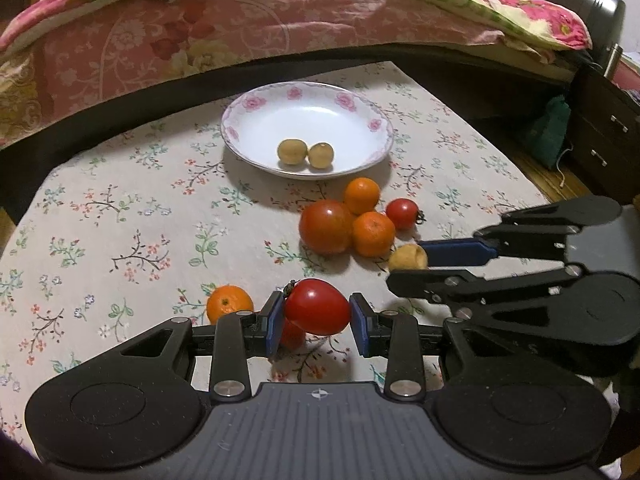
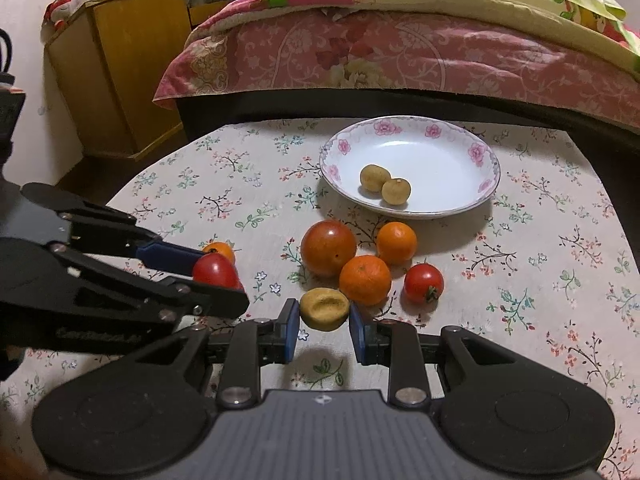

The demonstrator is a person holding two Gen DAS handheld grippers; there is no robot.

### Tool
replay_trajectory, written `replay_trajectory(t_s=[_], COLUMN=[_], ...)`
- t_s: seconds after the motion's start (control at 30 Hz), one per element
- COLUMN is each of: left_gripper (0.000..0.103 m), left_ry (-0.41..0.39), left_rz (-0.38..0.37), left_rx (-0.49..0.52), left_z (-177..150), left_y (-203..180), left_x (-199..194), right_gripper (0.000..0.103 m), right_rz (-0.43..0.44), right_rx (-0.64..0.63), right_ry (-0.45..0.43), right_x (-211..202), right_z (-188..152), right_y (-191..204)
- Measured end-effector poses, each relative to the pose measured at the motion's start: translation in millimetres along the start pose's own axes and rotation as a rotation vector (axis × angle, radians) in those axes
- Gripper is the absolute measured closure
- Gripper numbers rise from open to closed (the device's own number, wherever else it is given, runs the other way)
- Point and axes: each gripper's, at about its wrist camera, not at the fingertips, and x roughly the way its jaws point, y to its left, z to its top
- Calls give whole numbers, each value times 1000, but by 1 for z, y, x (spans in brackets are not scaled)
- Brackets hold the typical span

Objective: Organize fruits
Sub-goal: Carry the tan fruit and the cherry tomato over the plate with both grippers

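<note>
A table [image 2: 560,320] is covered by a floral tablecloth [image 1: 120,240], on which a white plate [image 2: 440,152] with a pink flower rim is set toward the far edge. Just in front of the plate, a large tomato [image 2: 328,247], two oranges [image 2: 396,242] [image 2: 365,279] and a small tomato [image 2: 423,282] are grouped on the cloth, the large tomato and the oranges touching one another. A third orange [image 1: 229,302] is seen lying apart from the cluster on the cloth, nearer the front and to the left.
</note>
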Motion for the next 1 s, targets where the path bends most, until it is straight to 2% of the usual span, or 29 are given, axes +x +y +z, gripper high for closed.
replay_trajectory(t_s=[0.6, 1.0], left_gripper=[60, 61], left_ry=[-42, -118], left_rz=[14, 16], left_rx=[-11, -27], left_z=[10, 45], left_y=[-2, -2], left_x=[1, 6], right_gripper=[80, 80], right_rz=[-15, -49], right_rx=[34, 74], right_ry=[-30, -93], right_x=[-6, -9], right_z=[6, 34], right_y=[-5, -25])
